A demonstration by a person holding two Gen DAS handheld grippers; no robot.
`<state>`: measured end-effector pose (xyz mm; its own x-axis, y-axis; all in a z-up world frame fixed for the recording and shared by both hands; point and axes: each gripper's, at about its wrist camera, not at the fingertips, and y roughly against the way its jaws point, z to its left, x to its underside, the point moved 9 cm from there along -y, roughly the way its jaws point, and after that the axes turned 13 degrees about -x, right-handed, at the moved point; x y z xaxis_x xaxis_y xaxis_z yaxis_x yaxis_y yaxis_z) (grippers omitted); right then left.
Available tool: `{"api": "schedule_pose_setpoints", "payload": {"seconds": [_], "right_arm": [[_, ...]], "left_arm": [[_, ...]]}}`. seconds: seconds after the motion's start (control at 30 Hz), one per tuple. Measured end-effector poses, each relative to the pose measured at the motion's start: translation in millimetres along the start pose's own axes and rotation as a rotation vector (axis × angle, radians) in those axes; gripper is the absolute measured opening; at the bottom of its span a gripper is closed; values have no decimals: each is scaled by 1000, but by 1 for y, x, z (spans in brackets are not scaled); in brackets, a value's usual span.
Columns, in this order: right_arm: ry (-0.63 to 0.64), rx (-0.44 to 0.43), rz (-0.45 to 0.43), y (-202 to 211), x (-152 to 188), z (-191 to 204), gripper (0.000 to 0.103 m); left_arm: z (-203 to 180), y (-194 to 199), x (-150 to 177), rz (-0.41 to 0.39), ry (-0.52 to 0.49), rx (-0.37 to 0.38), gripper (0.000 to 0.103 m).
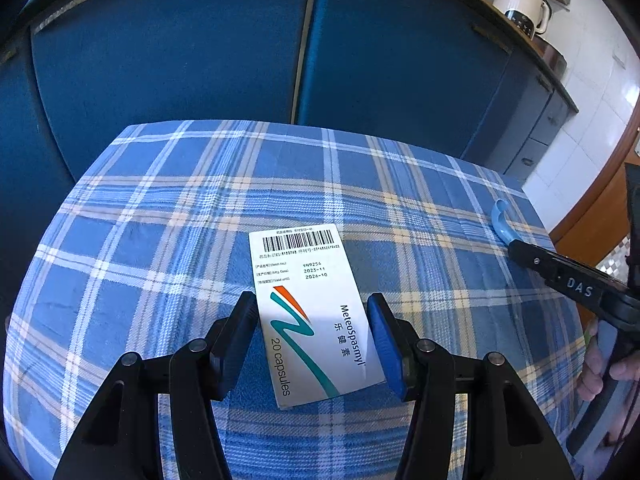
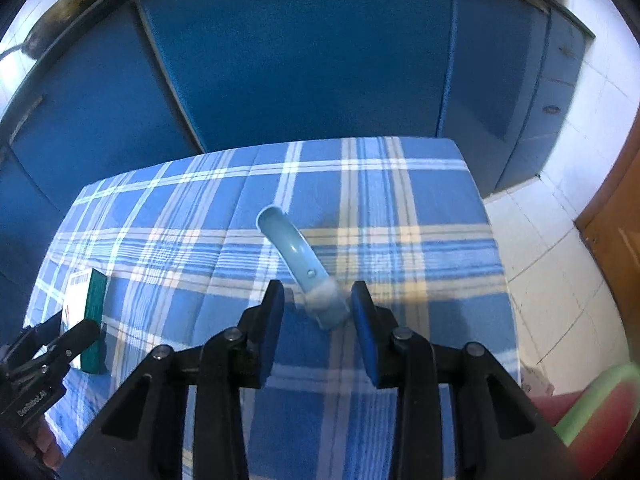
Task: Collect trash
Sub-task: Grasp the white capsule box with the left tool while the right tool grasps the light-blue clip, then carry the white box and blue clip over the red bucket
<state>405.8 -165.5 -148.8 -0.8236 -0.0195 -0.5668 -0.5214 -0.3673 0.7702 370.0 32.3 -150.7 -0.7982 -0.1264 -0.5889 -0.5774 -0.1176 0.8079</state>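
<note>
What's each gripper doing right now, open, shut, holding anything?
Left gripper: closed on the medicine box, which is lifted off the tablecloth.
Right gripper: open, pale blue curved plastic piece between its fingers, not clamped.

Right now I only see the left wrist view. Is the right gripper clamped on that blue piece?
Observer: No. The blue piece has its near end between the right gripper's jaws, but a gap shows beside one pad.
Operator: Anything on that end?
Observer: A white fuzzy patch sits on it.
Operator: What colour is the box's side?
Observer: The box has a green side.
</note>
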Motion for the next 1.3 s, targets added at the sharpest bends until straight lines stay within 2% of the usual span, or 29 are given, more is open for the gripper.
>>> {"api": "schedule_pose_setpoints", "payload": {"seconds": [0.03, 0.07, 0.1, 0.2, 0.4, 0.93, 1.3], "right_arm": [[19, 6, 2, -1, 0, 2, 36], [33, 7, 4, -2, -1, 4, 27], [47, 6, 5, -3, 0, 6, 24], [80, 4, 5, -3, 3, 13, 24], [50, -56, -18, 11, 15, 21, 23], [-60, -136, -176, 115, 65, 23, 23], [-110, -138, -266, 180, 105, 9, 23]], "left_arm": [[0, 0, 0, 0, 1, 0, 58], [0, 0, 0, 0, 3, 1, 58], [0, 0, 0, -1, 3, 2, 58], [-1, 2, 1, -2, 2, 5, 58], [-8, 13, 0, -24, -8, 26, 58], [-44, 68, 19, -61, -89, 100, 58], [-84, 118, 46, -81, -146, 175, 58]]}}
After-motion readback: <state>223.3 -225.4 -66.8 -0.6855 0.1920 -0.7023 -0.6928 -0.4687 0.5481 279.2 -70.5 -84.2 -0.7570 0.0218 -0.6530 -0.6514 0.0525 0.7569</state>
